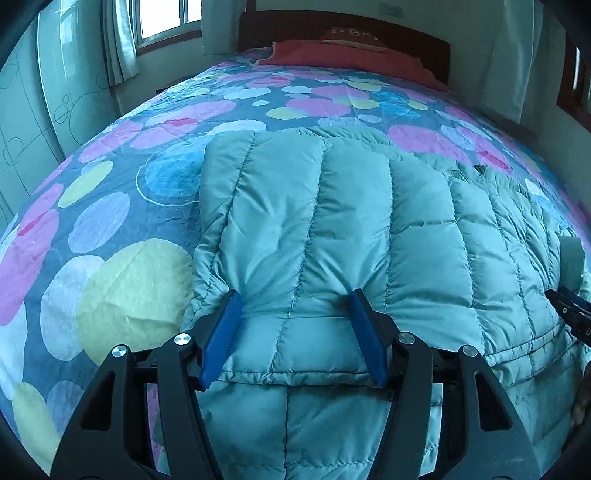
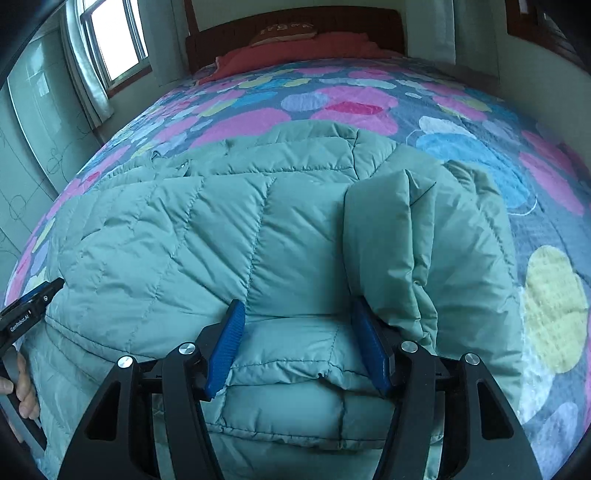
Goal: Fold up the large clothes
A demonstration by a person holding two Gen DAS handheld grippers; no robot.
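Observation:
A teal quilted down jacket (image 1: 351, 221) lies spread on the bed, and its near part is folded over so a doubled edge faces me. My left gripper (image 1: 295, 295) stands open over that folded edge, with puffy fabric between the blue pads (image 1: 221, 336). In the right wrist view the jacket (image 2: 166, 240) has a sleeve (image 2: 391, 240) folded in on its right side. My right gripper (image 2: 299, 303) is open astride the near fold, just left of the sleeve. Each gripper shows at the edge of the other's view: the right gripper (image 1: 569, 310) and the left gripper (image 2: 29, 314), which a hand (image 2: 22, 384) holds.
The bedspread (image 1: 110, 229) is blue with large coloured circles and reaches out on both sides of the jacket. A red blanket (image 1: 332, 55) and a pillow lie by the dark wooden headboard (image 2: 295, 26). A window with curtains (image 2: 107, 44) and a pale wardrobe (image 1: 33, 110) stand to the left.

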